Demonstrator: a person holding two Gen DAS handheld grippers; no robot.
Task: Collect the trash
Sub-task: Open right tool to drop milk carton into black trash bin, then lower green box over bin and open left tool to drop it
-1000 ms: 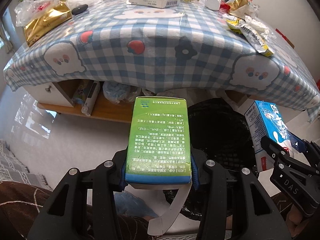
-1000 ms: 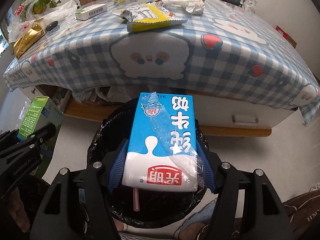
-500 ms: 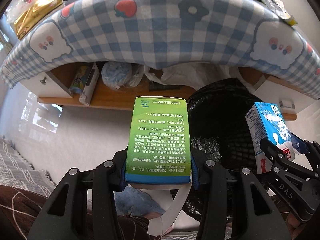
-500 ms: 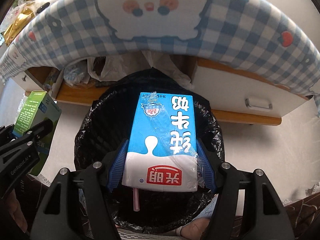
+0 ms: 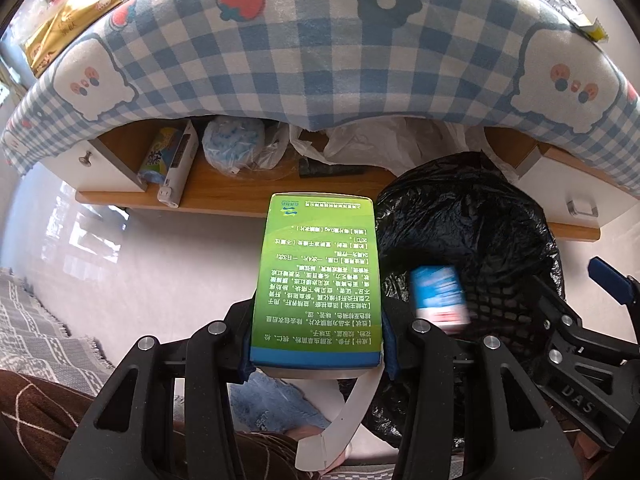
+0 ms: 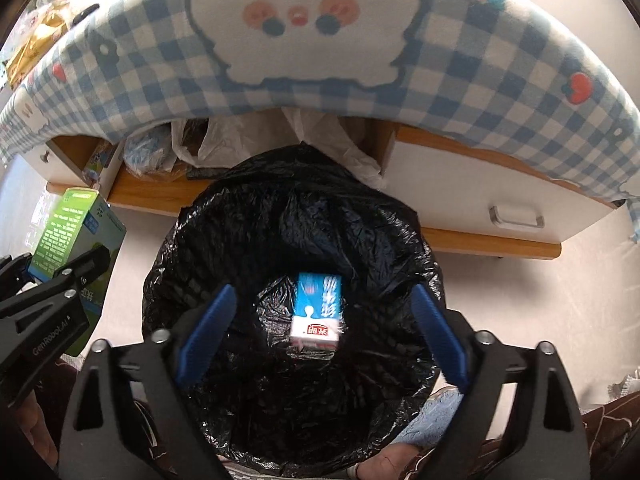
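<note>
My left gripper (image 5: 316, 344) is shut on a green medicine box (image 5: 318, 276), held to the left of the bin; the same box (image 6: 68, 232) shows at the left edge of the right wrist view. My right gripper (image 6: 320, 328) hangs over the black-lined trash bin (image 6: 404, 240), its jaws opening, with nothing pressed between the blue pads (image 6: 208, 332). A blue and white milk carton (image 6: 318, 310) lies free down inside the bin, blurred in the left wrist view (image 5: 438, 298).
A low table under a blue checked cloth (image 5: 320, 48) overhangs the bin. Its wooden shelf (image 5: 224, 196) holds bags and a box; a white drawer (image 6: 500, 208) sits to the right. A grey rug (image 5: 36, 328) lies at the left, and wrappers (image 5: 64, 20) on the tabletop.
The right jaws have spread and the milk carton has dropped out of them into the bin. Both grippers came lower toward the bin early on. The left still grips the green box.
</note>
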